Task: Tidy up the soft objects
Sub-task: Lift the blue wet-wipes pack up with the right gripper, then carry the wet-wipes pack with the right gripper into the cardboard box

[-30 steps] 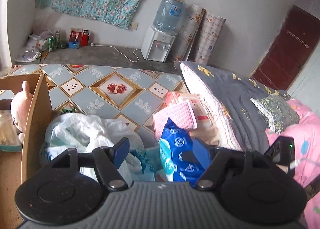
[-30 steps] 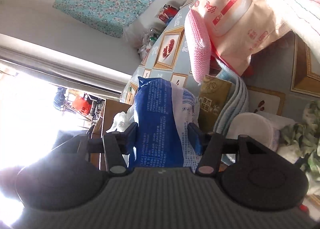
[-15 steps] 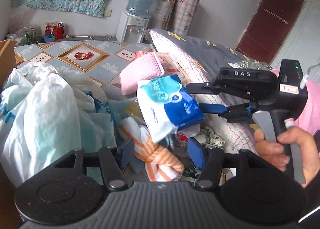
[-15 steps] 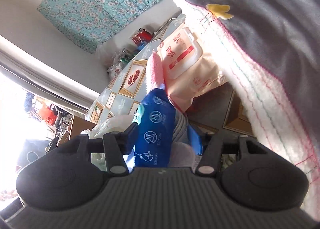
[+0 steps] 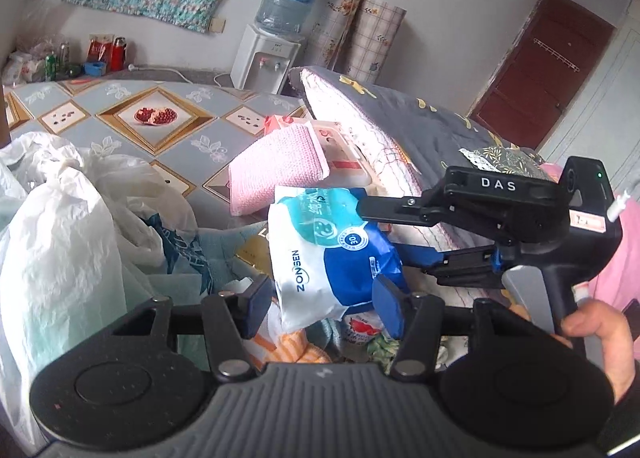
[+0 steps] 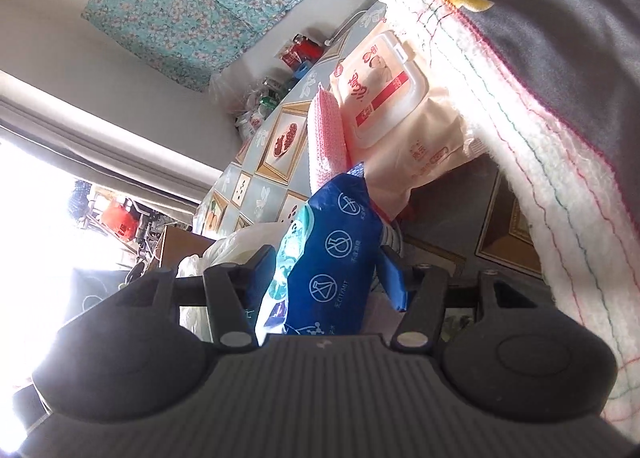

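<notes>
A blue and white wet-wipe pack (image 5: 332, 254) hangs in the air above a pile of soft things. My right gripper (image 5: 372, 225) comes in from the right and is shut on the pack; in the right wrist view the pack (image 6: 324, 270) fills the space between its fingers, gripper (image 6: 324, 278). My left gripper (image 5: 322, 304) is open with its fingers on either side of the pack's lower end. A pink knitted cloth (image 5: 276, 167) and a peach wipe pack (image 6: 384, 97) lie behind. An orange striped cloth (image 5: 284, 346) lies below.
White plastic bags (image 5: 60, 225) bulge at the left. A grey quilt with a white edge (image 5: 400, 129) lies at the right. The patterned bed sheet (image 5: 156, 117) stretches behind. A water dispenser (image 5: 268, 57) stands by the far wall.
The left wrist camera has swung right, away from the wooden box, and closed in on the pack. The right gripper has carried the pack to between my left fingers.
</notes>
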